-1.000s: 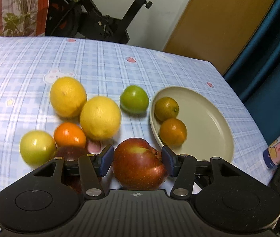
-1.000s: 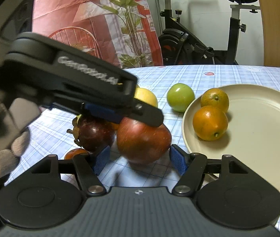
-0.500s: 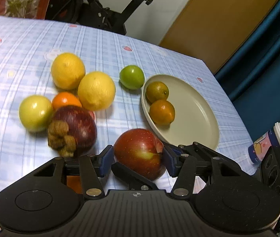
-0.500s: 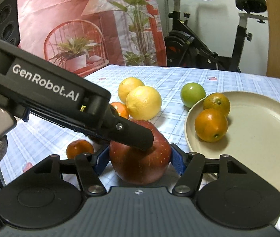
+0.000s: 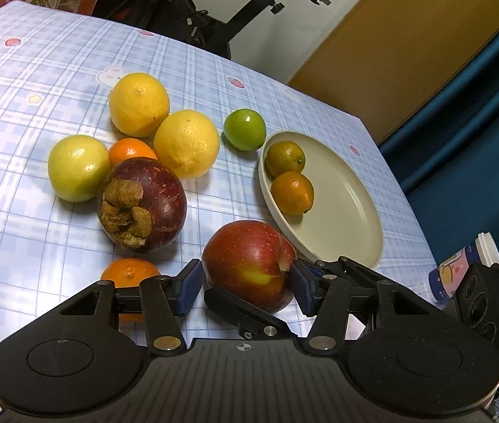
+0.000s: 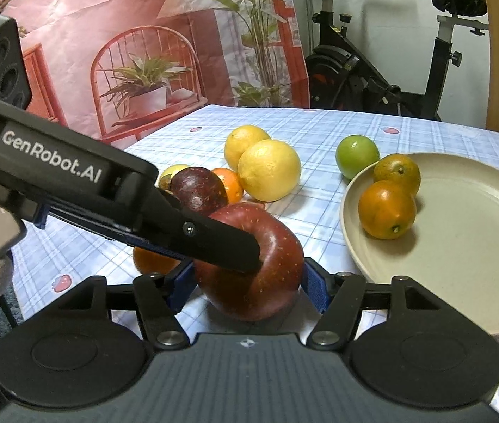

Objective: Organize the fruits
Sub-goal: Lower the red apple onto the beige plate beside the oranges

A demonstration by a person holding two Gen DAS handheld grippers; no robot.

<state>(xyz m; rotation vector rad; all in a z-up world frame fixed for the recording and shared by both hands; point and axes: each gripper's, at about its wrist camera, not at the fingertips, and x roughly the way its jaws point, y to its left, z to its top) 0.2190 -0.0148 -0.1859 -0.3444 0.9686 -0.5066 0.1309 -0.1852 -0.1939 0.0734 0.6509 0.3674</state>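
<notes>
Both claws bracket the red apple (image 6: 249, 264) on the counter (image 5: 38, 53), beside the near rim of the beige plate (image 6: 461, 246). The right claw (image 6: 247, 290) has just been closing, pads pressing the apple's sides (left claw (image 5: 246, 287) likewise gripping it).

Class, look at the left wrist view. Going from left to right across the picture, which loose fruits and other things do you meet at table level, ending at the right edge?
Yellow-green fruit → mangosteen → red apple → beige plate → small printed cup.
</notes>
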